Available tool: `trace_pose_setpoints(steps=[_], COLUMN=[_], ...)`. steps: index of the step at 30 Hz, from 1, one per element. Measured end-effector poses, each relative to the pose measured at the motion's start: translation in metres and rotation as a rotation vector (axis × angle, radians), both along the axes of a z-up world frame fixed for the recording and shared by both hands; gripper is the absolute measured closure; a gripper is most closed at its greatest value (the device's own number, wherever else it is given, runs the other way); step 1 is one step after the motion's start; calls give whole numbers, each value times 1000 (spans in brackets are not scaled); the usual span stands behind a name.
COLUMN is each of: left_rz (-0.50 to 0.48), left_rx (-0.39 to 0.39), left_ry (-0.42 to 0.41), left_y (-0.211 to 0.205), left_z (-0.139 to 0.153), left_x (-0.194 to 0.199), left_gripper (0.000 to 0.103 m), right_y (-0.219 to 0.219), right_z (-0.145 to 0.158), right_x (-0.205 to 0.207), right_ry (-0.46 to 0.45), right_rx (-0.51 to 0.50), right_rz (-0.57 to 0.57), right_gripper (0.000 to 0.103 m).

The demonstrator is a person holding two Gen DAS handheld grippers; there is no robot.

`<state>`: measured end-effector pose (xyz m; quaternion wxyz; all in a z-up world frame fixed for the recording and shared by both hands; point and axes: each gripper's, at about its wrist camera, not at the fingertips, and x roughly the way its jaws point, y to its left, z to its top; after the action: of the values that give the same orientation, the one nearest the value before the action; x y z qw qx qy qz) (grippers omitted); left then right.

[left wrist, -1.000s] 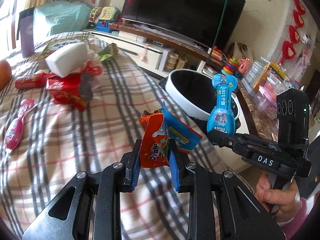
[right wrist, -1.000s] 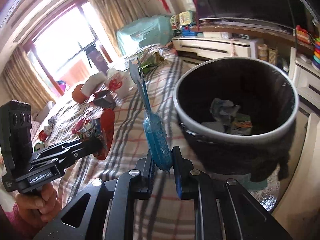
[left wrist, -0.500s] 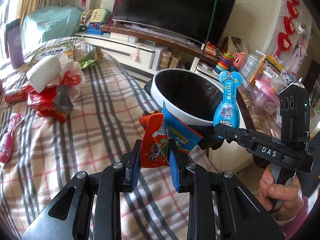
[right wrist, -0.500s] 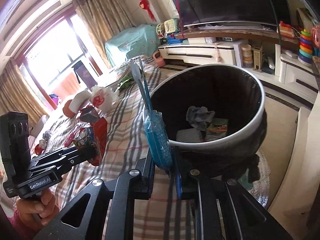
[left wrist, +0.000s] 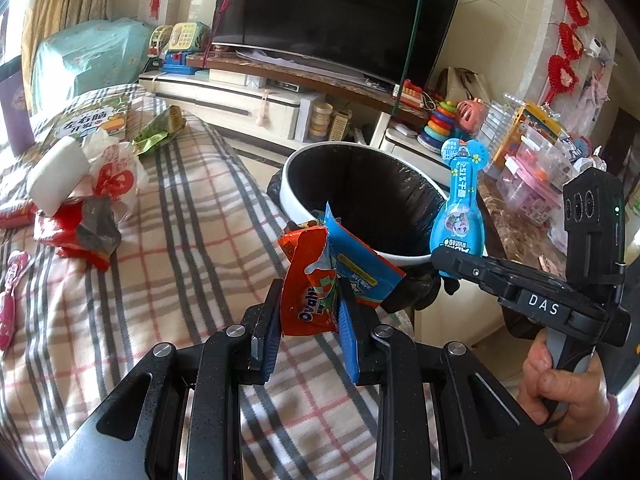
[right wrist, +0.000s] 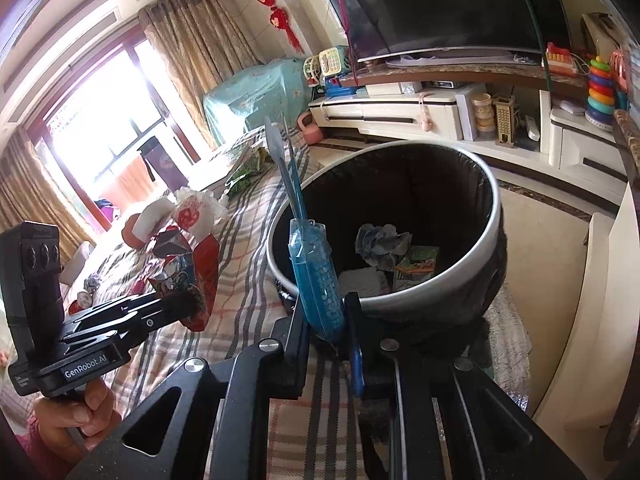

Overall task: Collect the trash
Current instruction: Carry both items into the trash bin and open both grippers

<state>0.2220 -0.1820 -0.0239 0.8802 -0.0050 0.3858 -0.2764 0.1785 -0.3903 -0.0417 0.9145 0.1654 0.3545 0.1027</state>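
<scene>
Two hand-held tools carry snack rubbish toward a bin beside a plaid-covered bed. The left tool [left wrist: 310,320] is clamped on 2 crumpled wrappers, an orange wrapper [left wrist: 306,280] and a blue wrapper [left wrist: 360,268], held upright above the bed's edge with the bin just behind them. The right tool [right wrist: 326,320] is closed on a blue packet [right wrist: 318,276] with a tall flat card top; from the left wrist view the packet stands over the near right part of the rim. The bin [right wrist: 494,236], white-rimmed and lined with a black bag, stands on the floor against the side of the bed [left wrist: 192,240], with crumpled paper [right wrist: 382,242] and a small green carton [right wrist: 418,260] lying at its bottom. A hand [left wrist: 560,384] grips the right tool's handle at the lower right of the left wrist view.

More litter lies on the bed, well apart from the tools: a red wrapper [left wrist: 76,232], a white block [left wrist: 56,174] resting on a white bag with red print [left wrist: 116,168], a green packet [left wrist: 160,132], and a pink item [left wrist: 10,288] at the left edge. Behind the bin run a white low cabinet [left wrist: 240,100], a dark television [left wrist: 340,12] and stacked toy rings [left wrist: 438,124]. Nothing lies between the held wrappers and the bin's open mouth
</scene>
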Motion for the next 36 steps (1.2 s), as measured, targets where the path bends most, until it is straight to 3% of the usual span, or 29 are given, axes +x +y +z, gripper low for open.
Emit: trace_pose_setpoints(steps=[36], left_rz=[-60], left_rx=[23], left_ry=[-33], left_y=[-52], left_z=[15], left_x=[44], left_gripper=[79], right_y=[-33], right_z=[2], right_x=[45], right_ry=[31], right_rx=[-45], right_rz=[-48], right_gripper=[87])
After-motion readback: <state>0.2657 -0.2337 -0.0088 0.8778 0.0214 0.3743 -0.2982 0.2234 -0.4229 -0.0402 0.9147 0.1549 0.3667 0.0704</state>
